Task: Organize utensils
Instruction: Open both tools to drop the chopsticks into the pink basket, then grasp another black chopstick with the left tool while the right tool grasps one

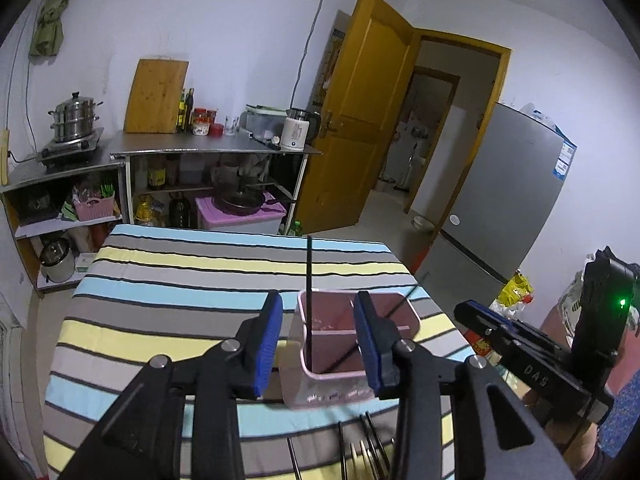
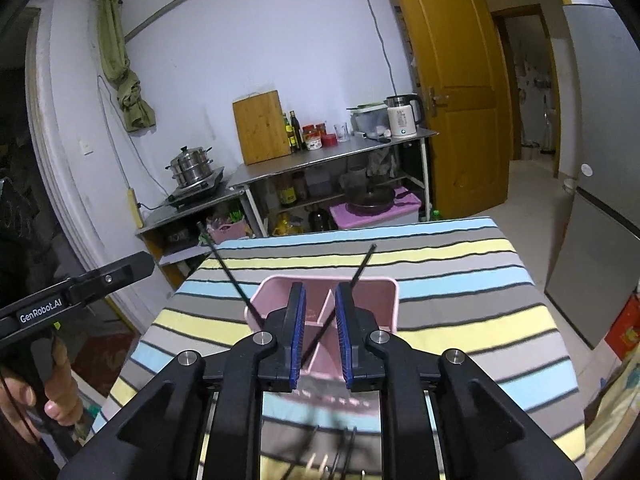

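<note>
Loose utensils [image 1: 362, 454] lie nearest on the striped cloth [image 1: 160, 280], just before the pink divided holder [image 1: 340, 386], presumably awaiting sorting. Left gripper [image 1: 318, 344] stands part open, empty, a black chopstick [image 1: 309, 300] upright between its pads. Right gripper [image 2: 320, 334], narrowly apart, clamps nothing; another chopstick [image 2: 362, 264] leans between.

Two leaning chopsticks [image 2: 362, 266] crowd the pink holder [image 2: 388, 300]; surrounding striped table [image 2: 460, 280] lies open.

I see a box [image 1: 356, 354] on the table [image 1: 168, 280]. Two chopsticks [image 2: 230, 274] stand in it. More utensils [image 1: 366, 448] lie in front of it.
</note>
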A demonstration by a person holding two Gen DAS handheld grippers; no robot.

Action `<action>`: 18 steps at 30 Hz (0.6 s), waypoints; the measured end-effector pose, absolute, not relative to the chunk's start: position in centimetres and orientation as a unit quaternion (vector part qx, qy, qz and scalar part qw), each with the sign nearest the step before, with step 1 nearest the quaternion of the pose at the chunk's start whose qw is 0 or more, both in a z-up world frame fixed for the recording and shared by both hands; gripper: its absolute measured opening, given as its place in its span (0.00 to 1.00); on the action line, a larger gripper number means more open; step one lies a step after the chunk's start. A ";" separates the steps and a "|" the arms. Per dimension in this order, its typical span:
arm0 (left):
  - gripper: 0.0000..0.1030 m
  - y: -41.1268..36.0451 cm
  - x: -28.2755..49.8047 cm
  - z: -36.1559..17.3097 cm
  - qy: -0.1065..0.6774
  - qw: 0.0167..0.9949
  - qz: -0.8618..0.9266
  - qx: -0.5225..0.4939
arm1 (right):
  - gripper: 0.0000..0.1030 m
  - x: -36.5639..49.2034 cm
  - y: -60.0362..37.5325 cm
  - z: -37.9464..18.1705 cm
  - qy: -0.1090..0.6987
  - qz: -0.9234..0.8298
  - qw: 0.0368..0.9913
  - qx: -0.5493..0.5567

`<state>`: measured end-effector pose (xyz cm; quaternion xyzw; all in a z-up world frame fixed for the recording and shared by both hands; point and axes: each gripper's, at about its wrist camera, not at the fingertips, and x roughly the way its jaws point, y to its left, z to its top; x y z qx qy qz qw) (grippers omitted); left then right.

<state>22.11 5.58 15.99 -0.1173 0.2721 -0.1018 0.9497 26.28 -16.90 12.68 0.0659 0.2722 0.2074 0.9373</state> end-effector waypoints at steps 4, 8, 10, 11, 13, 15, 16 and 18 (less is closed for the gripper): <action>0.37 5.2 19.5 15.4 0.265 0.952 -0.103 -0.112 | 0.15 23.8 -18.1 12.5 0.268 0.204 0.939 0.066; 0.37 4.8 17.3 14.3 0.265 0.953 -0.105 -0.099 | 0.15 21.5 -19.1 12.1 0.269 0.200 0.940 0.061; 0.37 4.5 16.1 13.6 0.267 0.953 -0.108 -0.095 | 0.15 20.2 -19.5 11.7 0.273 0.201 0.939 0.062; 0.37 4.3 15.6 13.3 0.269 0.952 -0.110 -0.094 | 0.15 19.7 -19.8 11.5 0.274 0.201 0.939 0.061; 0.37 3.9 14.3 12.7 0.269 0.952 -0.113 -0.089 | 0.15 18.5 -20.1 11.0 0.275 0.195 0.940 0.057; 0.37 3.7 13.2 12.1 0.271 0.952 -0.116 -0.085 | 0.15 17.5 -20.4 10.6 0.277 0.193 0.940 0.056; 0.37 3.5 12.7 11.8 0.273 0.951 -0.117 -0.083 | 0.15 16.9 -20.5 10.3 0.278 0.193 0.939 0.056; 0.37 3.3 11.5 11.2 0.275 0.951 -0.116 -0.079 | 0.15 15.9 -20.7 9.9 0.279 0.190 0.940 0.053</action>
